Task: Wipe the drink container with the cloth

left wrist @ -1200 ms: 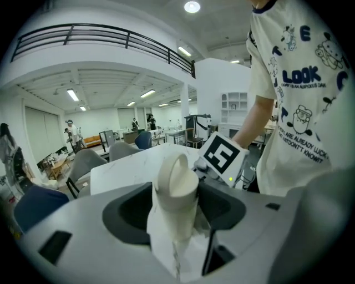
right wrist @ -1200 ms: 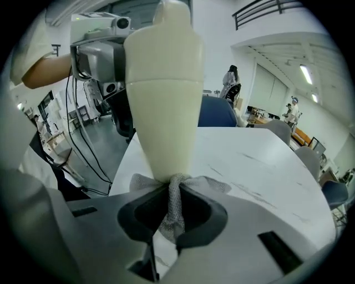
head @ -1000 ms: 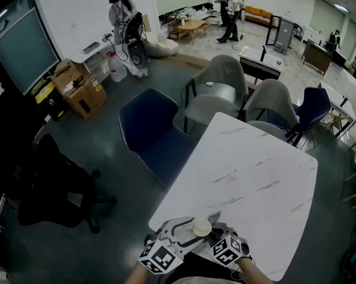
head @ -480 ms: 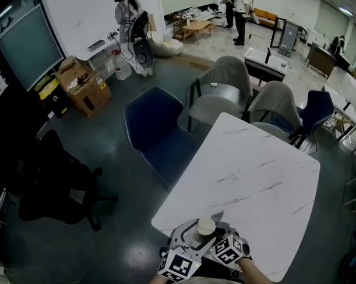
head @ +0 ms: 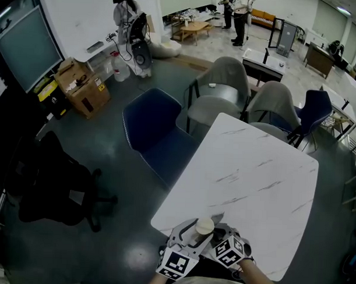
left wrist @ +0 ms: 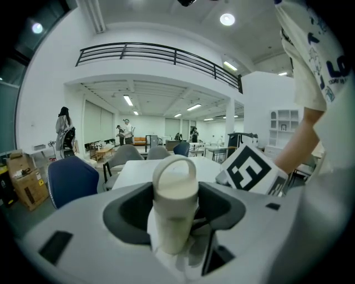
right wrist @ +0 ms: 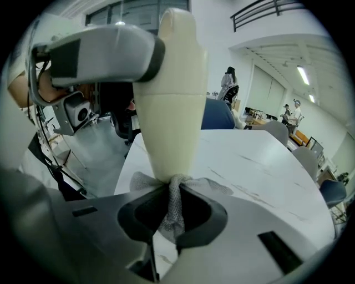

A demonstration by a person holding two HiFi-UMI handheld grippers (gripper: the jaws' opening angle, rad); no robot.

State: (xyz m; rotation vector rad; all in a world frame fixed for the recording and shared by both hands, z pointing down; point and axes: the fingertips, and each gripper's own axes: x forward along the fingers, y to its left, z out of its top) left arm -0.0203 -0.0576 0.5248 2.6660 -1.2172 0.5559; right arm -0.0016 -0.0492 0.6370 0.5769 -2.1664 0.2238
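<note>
Drink container (head: 204, 227), cream and cylindrical with a loop handle on its lid, is hanging upright just above the near edge of the white marble-patterned surface (head: 253, 170), close to the person's body. The left tool (head: 193, 231) is grasping the container around its upper part; its jaws have just been closing, with the container between them. The right tool (head: 218, 236) is clenching a bunched grey mesh cloth (right wrist: 173, 208), which is touching the container's bottom end.

Judging by this, the wiping is under way at the base. The sides and lid are sitting clear of the cloth, so they probably remain to be done. How much is already clean cannot be told.

Counted: one container, one cloth, two tools. Nothing else is showing on the surface.

Farther off, four chairs are standing around the surface: two blue (head: 152, 129) and two grey (head: 221, 82). To the left, a black office chair (head: 54, 186) and a cardboard box (head: 81, 85) are sitting on the dark floor. People are standing in the distance.
</note>
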